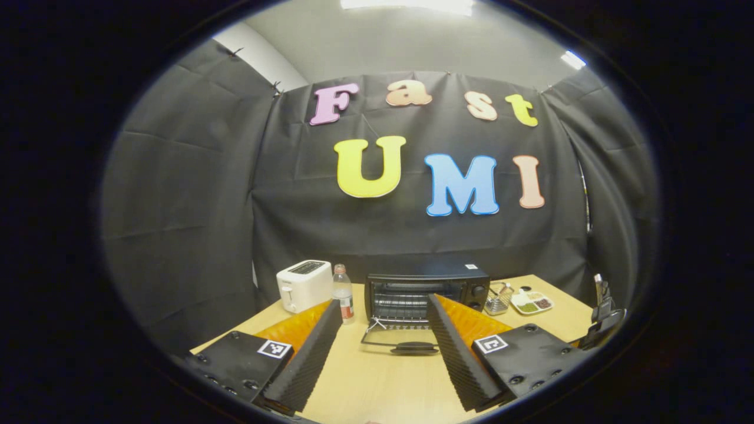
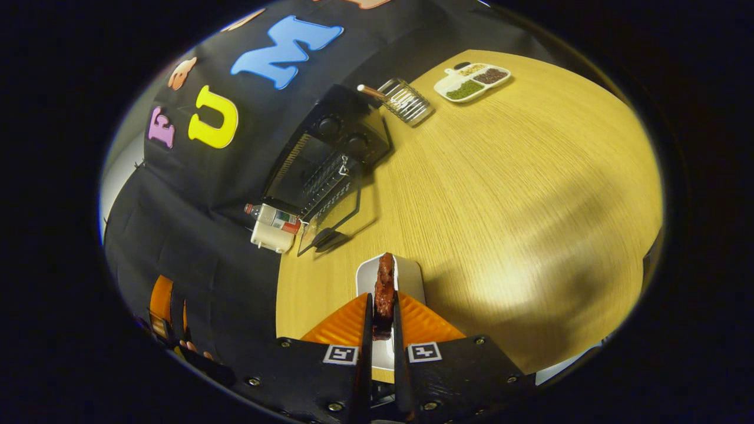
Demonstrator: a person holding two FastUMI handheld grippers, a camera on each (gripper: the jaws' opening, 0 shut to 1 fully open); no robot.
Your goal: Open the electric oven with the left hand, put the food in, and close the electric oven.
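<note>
Centre frame, the black electric oven (image 1: 425, 292) stands open, door down. The left gripper (image 1: 386, 321) is released. The right gripper (image 2: 383, 330) grasps brown food (image 2: 384, 290); carry it level onto the rack.

Black oven (image 1: 425, 290); white toaster (image 1: 304, 285); light wood-grain table (image 2: 518, 194); dark reddish-brown food (image 2: 384, 290); white plate (image 2: 412, 277).

Bottle (image 1: 342, 292) stands between toaster (image 1: 304, 285) and oven (image 1: 426, 291).
</note>
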